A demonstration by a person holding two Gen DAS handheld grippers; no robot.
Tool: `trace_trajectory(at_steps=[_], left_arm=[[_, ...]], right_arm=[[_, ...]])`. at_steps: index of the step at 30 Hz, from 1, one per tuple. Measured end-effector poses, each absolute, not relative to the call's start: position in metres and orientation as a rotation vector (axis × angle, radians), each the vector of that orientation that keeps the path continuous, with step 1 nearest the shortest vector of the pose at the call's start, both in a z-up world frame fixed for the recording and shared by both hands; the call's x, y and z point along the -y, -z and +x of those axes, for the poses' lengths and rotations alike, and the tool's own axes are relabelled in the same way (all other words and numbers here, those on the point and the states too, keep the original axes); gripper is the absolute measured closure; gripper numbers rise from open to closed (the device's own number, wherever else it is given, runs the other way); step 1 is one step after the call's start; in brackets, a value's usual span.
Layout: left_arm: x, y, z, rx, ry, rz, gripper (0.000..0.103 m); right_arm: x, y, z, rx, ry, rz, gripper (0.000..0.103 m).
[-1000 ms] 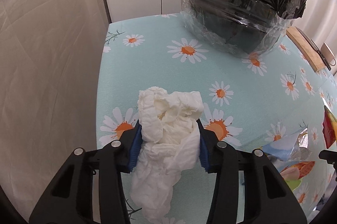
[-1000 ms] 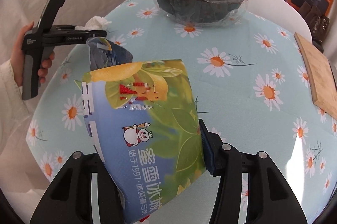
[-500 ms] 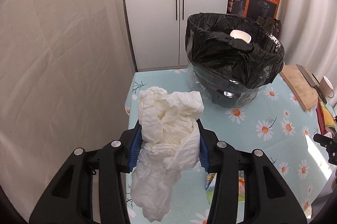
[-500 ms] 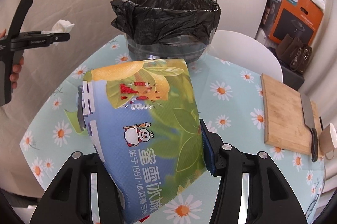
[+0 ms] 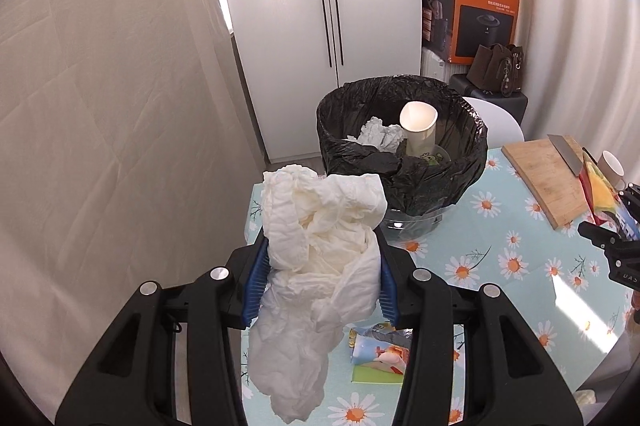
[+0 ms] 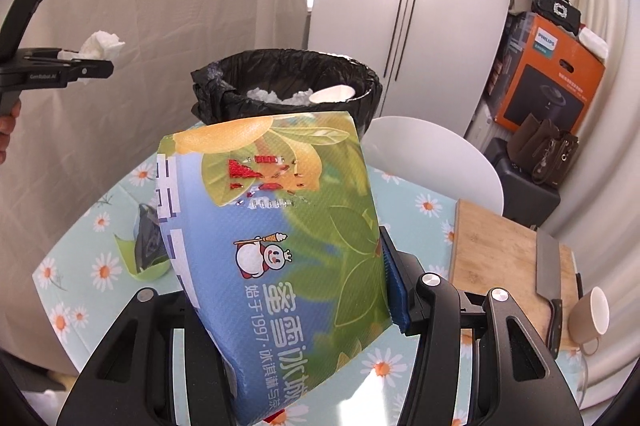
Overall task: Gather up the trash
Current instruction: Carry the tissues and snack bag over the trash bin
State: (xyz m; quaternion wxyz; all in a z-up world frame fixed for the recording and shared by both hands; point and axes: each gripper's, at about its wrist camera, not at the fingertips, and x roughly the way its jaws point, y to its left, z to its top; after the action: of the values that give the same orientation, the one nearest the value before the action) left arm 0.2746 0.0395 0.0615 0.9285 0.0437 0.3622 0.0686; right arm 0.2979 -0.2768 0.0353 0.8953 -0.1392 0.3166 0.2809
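The bag point(image 6: 276, 258) fills the middle of the right wrist view and hides the right gripper's point(image 6: 280, 290) left finger; only the right blue pad point(image 6: 394, 290) shows, pressed against the bag's edge. The bag's lower end runs out of frame at 6 o'clock. Behind it, the bin's point(image 5: 404, 161) clear base and much of the table point(image 5: 516, 226) are covered. A dark wrapper point(image 6: 146, 246) on the cloth at 9 o'clock is half hidden by the bag and hard to make out.

In the left wrist view the tissue point(image 5: 320, 258) blocks the table's near edge and part of the bin's rim. A small packet point(image 5: 380, 354) lies below the right finger, partly covered by it. At 3 o'clock the right gripper is cut off by the frame edge, with only black struts and a sliver of the bag showing.

The left gripper point(image 5: 320, 282) is clamped on the tissue, both blue pads squeezing it, the wad bulging above and hanging below the fingers. The bin stands at 1 o'clock from it, lined in black, with a paper cup point(image 5: 418, 125) and crumpled paper inside.

The right gripper grips the bag upright, above the table. The bin sits at 12 o'clock beyond the bag's top edge. A board point(image 6: 504, 258) with a knife point(image 6: 550, 278) and a mug point(image 6: 592, 318) lie at 3 o'clock. The left gripper, in a hand point(image 6: 8, 129), appears at 10 o'clock with the tissue, left of the bin.
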Motion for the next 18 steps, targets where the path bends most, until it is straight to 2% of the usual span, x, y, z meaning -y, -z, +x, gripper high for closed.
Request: trace_trajectory(at_steps=[10,18], left_arm=[[-0.017,-0.095,0.281,-0.744,-0.143,0.127,0.056],[-0.01,-0.083,0.325,-0.783,-0.006,0.156,0.056]], right_arm=[[0.288,-0.07,0.316,-0.6,-0.568,-0.23,0.055],[0.263,-0.08,0.339,-0.562,-0.497,-0.287,0.055]])
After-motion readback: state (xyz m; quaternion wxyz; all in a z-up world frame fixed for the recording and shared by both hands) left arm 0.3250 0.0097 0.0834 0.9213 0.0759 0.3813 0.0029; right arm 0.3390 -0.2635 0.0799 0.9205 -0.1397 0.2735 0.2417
